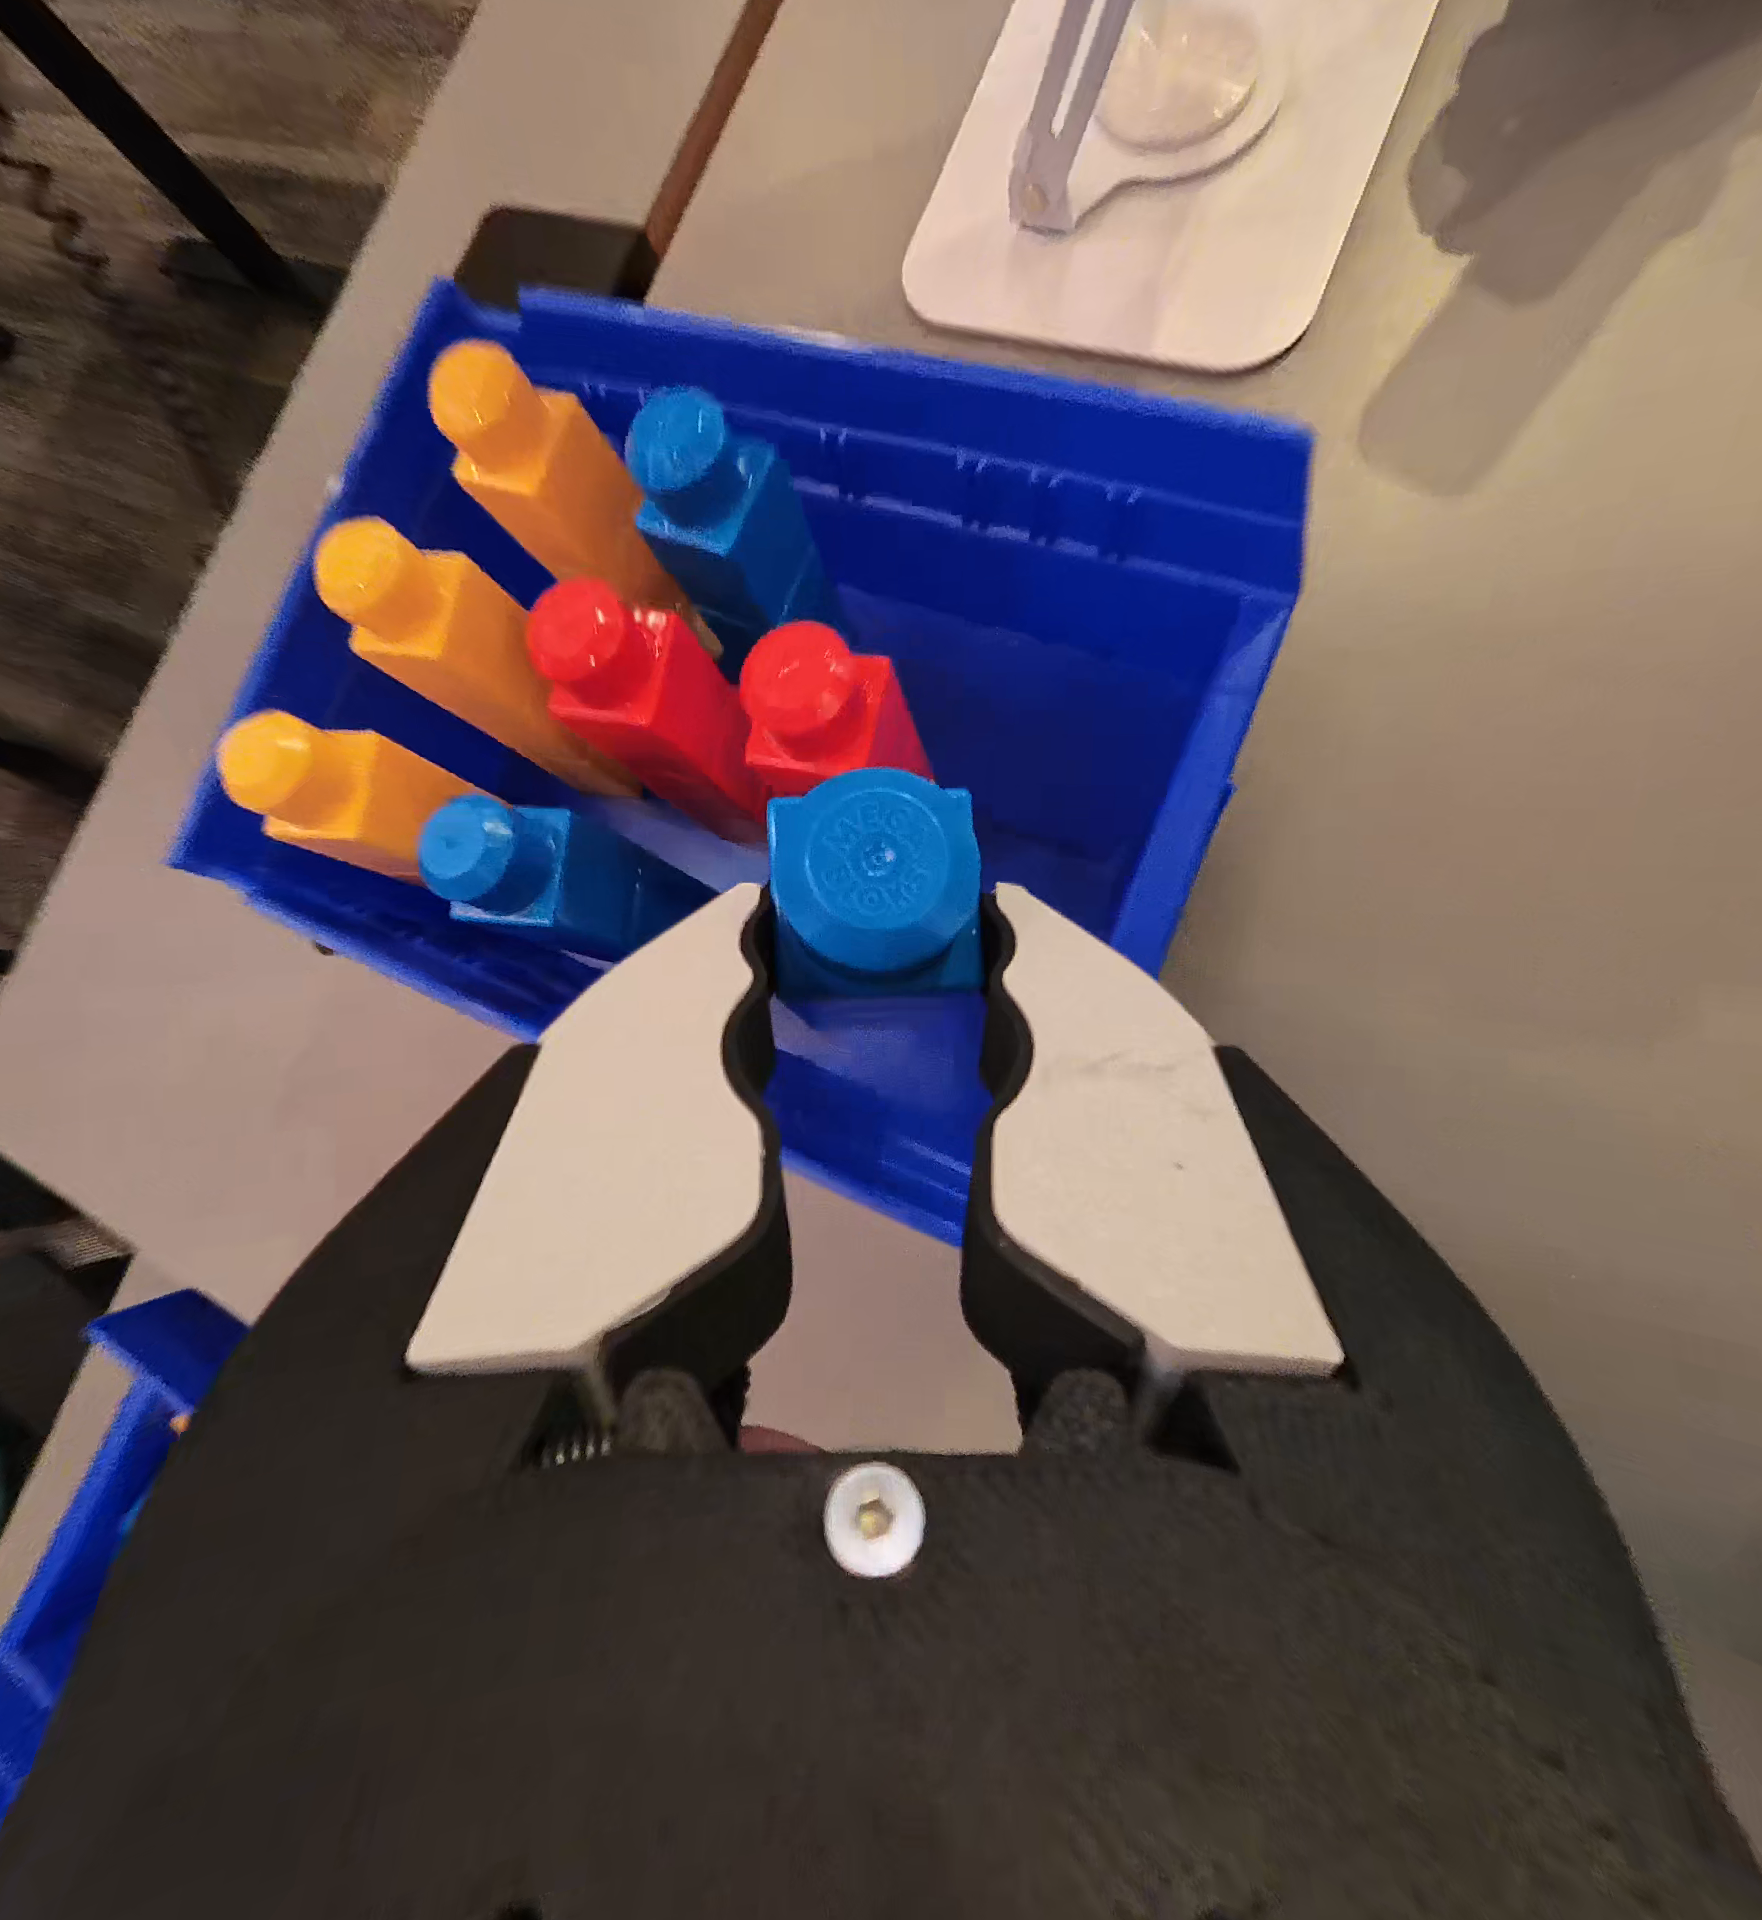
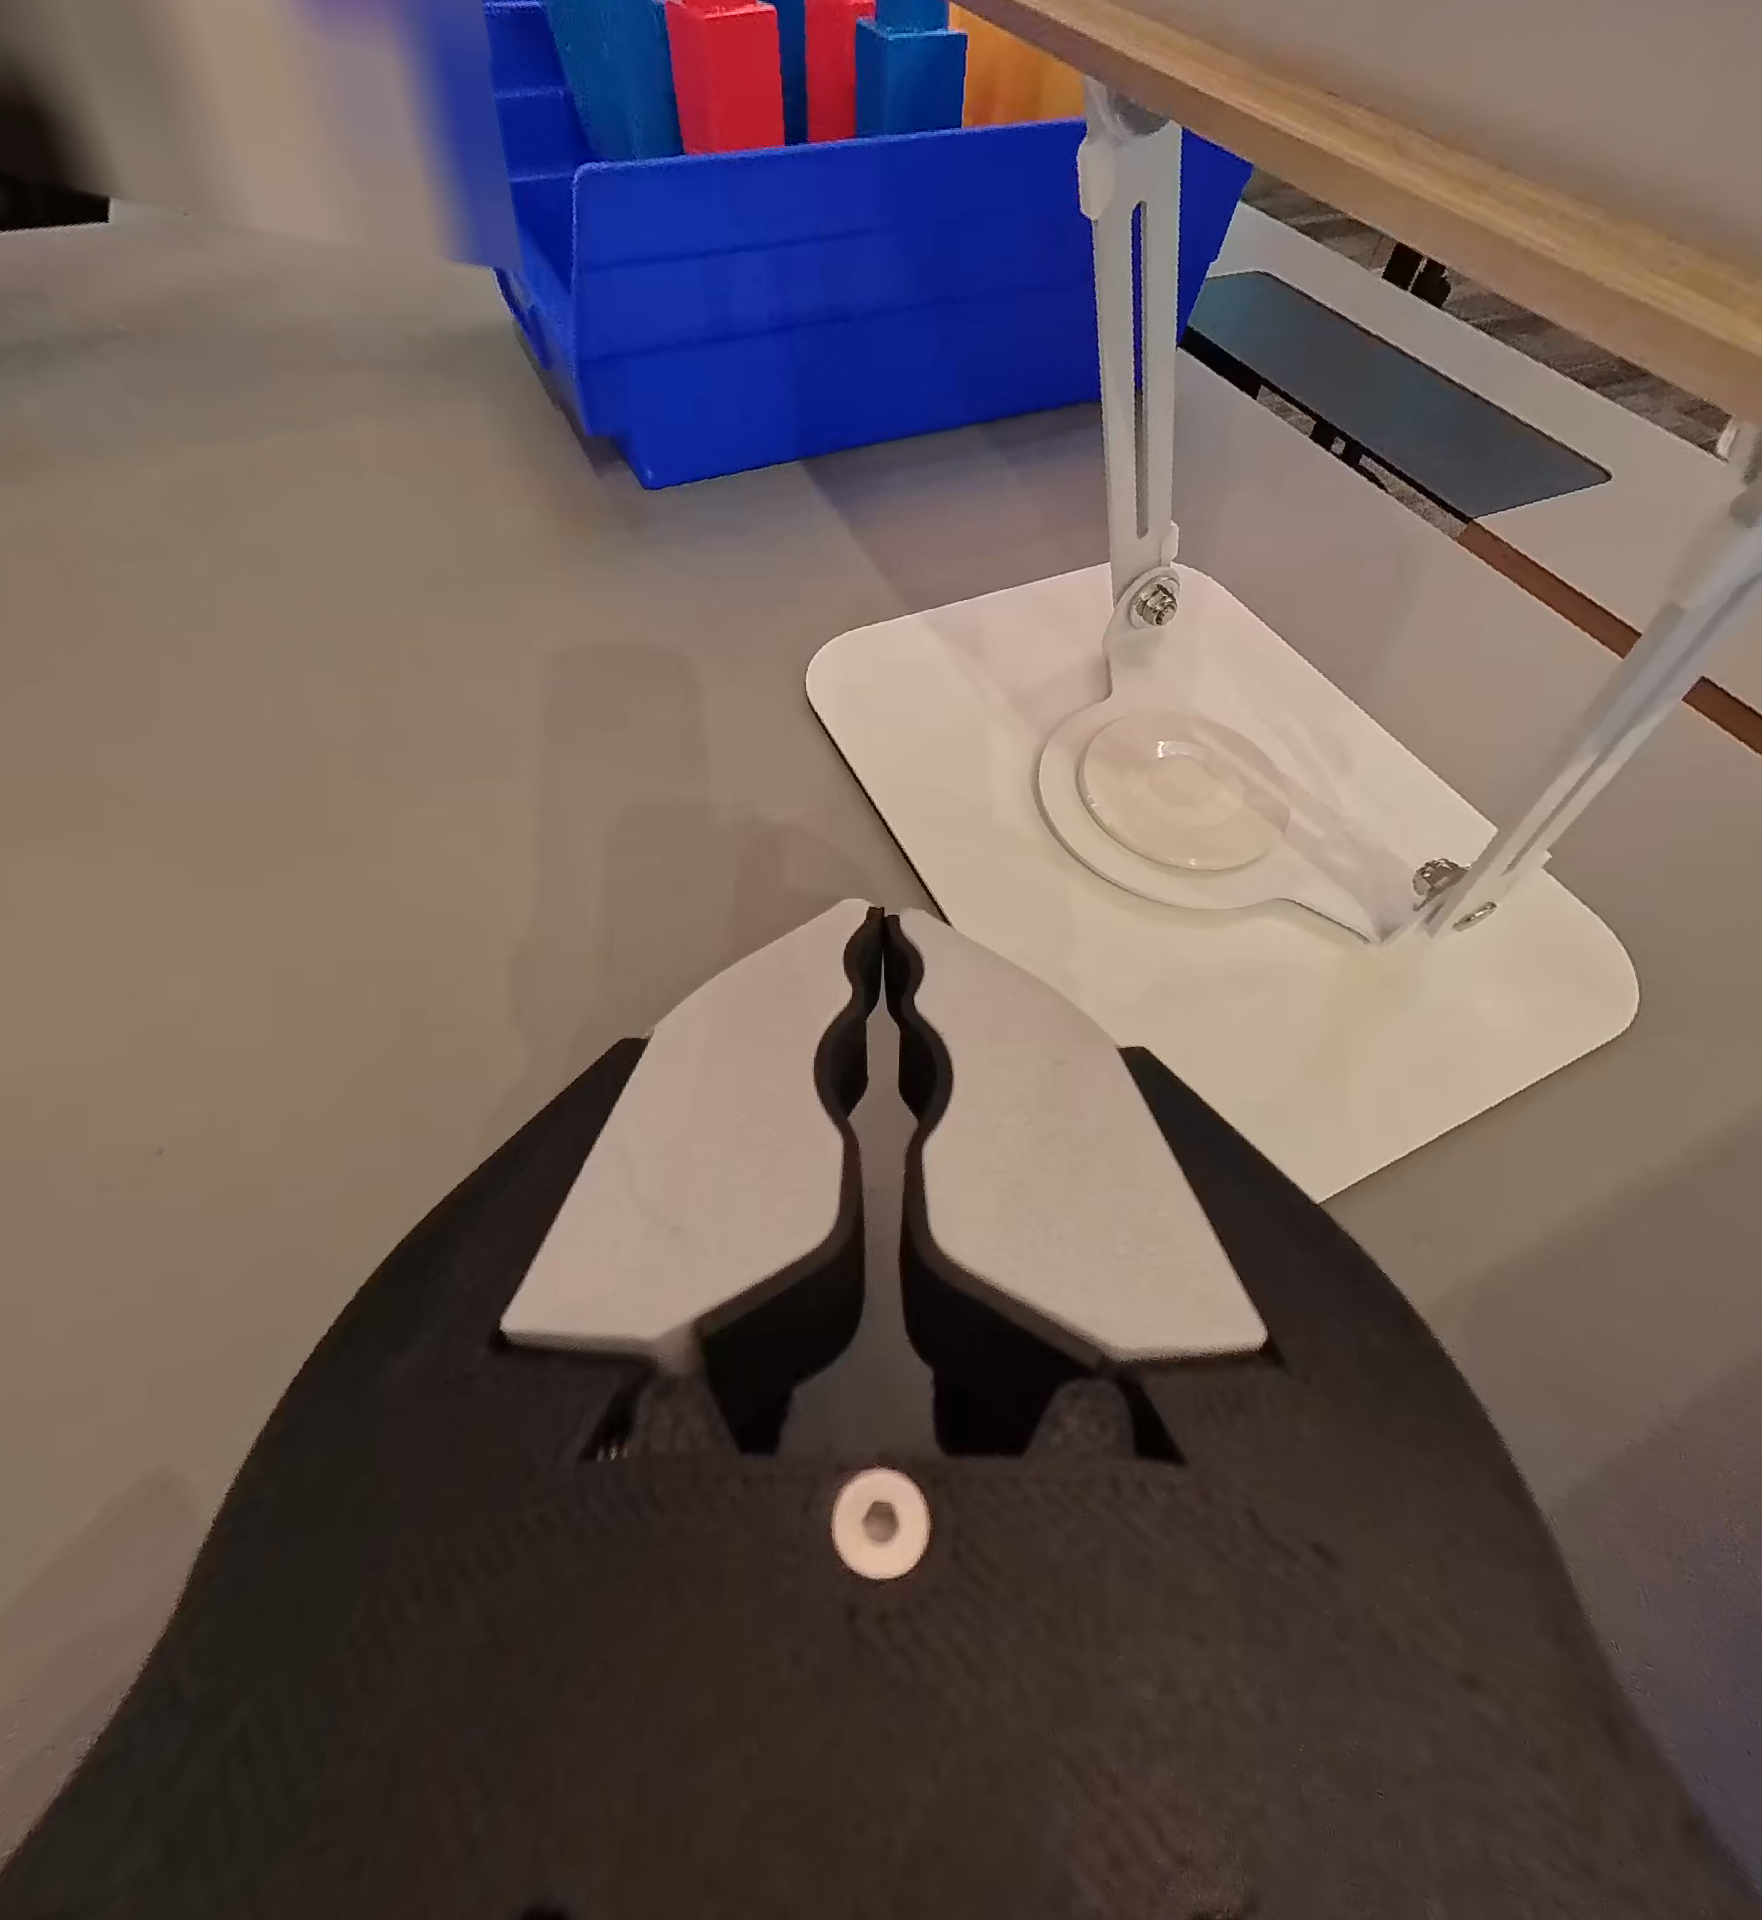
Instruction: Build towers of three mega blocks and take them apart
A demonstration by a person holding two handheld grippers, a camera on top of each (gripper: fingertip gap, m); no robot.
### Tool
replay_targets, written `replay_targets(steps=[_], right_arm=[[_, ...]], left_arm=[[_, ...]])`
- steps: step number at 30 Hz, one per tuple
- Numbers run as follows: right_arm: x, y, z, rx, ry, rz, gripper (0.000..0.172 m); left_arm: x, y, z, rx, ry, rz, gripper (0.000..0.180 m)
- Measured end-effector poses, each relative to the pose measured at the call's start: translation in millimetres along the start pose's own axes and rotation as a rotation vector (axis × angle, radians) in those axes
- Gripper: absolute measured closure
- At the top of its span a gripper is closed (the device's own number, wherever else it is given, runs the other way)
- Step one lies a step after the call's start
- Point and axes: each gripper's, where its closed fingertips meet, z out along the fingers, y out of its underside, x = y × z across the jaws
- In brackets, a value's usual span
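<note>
The left tongs [image 1: 875,940] clamp a blue block tower [image 1: 875,883] standing upright at the blue bin's [image 1: 1209,831] near edge, long axis toward the camera. Beyond stand the other towers. The right tongs [image 2: 883,925] are closed on nothing, well short of the bin.

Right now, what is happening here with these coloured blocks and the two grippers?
A person works with two hand-held grippers at a grey table. The left gripper reaches over a blue bin full of standing block towers, and its jaws are closed on the top of a blue tower. Orange, red and other blue towers stand beside it in the bin. The right gripper is idle above the table near a white stand base, jaws shut on nothing.
</note>
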Motion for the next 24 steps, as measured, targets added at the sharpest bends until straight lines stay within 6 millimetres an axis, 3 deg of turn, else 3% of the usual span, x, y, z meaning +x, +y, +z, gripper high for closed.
replay_targets(steps=[4,7,12,19,24], right_arm=[[0,-1,0,0.006,-0.002,0.002,0.172],[1,-2,-2,0.008,0.005,-0.001,0.172],[1,-4,-3,0.024,0.000,0.008,0.172],[4,-7,-9,0.049,0.008,0.019,0.172],[9,-10,-15,0.072,0.020,0.029,0.172]], left_arm=[[38,-44,-28,0.048,-0.008,0.064,0.145],[78,-79,-22,0.069,0.046,0.075,0.145],[152,-128,26,0.150,0.250,0.135,0.145],[204,-159,110,0.146,0.369,0.174,0.145],[222,-169,149,0.098,0.415,0.202,0.145]])
